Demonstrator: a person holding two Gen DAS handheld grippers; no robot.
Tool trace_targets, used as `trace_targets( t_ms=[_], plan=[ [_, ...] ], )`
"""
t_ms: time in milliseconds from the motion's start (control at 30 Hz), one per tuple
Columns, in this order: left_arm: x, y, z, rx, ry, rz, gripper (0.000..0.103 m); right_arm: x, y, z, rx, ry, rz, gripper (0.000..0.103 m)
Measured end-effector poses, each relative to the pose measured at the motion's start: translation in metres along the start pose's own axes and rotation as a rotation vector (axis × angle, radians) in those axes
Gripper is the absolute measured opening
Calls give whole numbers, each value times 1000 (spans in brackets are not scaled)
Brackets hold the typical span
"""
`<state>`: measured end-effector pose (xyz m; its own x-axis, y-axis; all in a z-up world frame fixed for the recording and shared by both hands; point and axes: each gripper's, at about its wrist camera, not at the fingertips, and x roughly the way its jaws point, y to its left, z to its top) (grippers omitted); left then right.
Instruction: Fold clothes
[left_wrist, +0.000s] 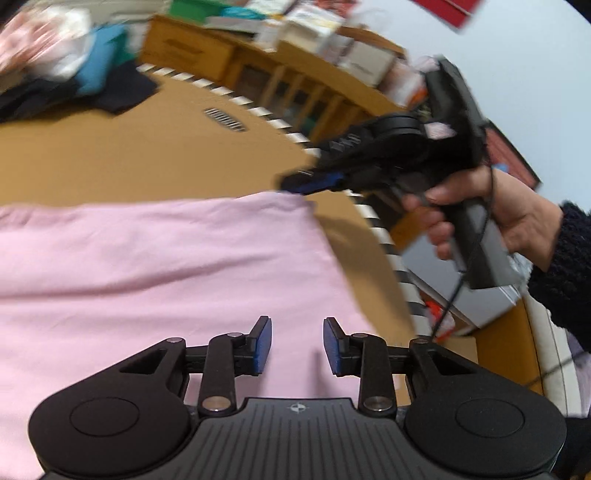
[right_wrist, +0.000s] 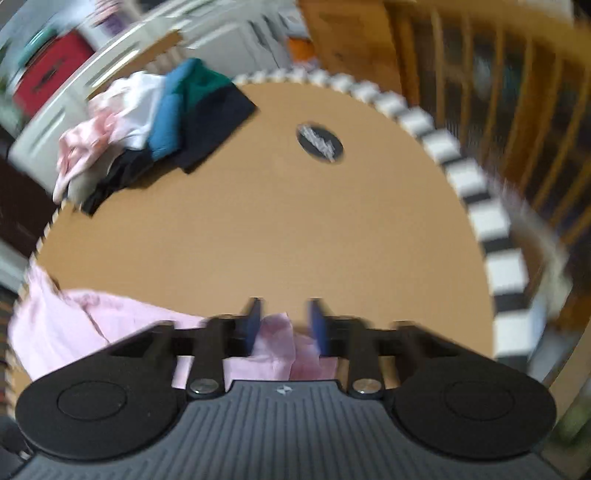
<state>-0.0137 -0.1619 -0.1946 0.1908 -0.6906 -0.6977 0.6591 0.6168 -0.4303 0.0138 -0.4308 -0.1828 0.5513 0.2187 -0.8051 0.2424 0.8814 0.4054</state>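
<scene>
Left wrist: right claw (left_wrist: 291, 182) seemingly tilted downward

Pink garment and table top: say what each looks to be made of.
Pink garment: looks like thin, matte knit cotton or a similar soft fabric; it lies flat with gentle creases and no sheen. Table top: smooth tan board, probably laminate or wood veneer; even colour with no clear grain, so I cannot tell which.

left gripper (left_wrist: 297, 345) fingers parted and empty, right gripper (right_wrist: 283, 325) fingers pinched on pink cloth (right_wrist: 280, 350)
</scene>
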Motion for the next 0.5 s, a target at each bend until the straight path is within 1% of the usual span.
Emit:
trace_targets(
  t_ms=[33,133,167,233,300,333,367,433,500],
  plan=[
    [-1,5,-1,-24,0,9,33,1,-3,-2,24,8,10,1],
    [-8,14,-2,-56,-17,41,35,-18,-3,-11,5,-45,1,0],
    [-11,17,-1,-63,-26,50,36,-27,-5,-13,7,-65,11,0],
    [-17,22,1,-84,-45,64,37,-37,-10,-13,9,-79,14,0],
    [-16,28,4,-110,-57,81,38,-36,-13,-12,-10,-83,-55,0],
    [-16,31,6,-123,-62,92,38,-31,-14,-11,-37,-76,-107,0],
    [-15,35,6,-140,-64,109,38,-24,-17,-10,-34,-67,-127,0],
    [-19,42,9,-165,-76,130,38,-20,-24,-12,19,-60,-102,1],
    [-32,48,12,-167,-103,156,39,-28,-6,-16,-123,-115,-115,12]
  ],
)
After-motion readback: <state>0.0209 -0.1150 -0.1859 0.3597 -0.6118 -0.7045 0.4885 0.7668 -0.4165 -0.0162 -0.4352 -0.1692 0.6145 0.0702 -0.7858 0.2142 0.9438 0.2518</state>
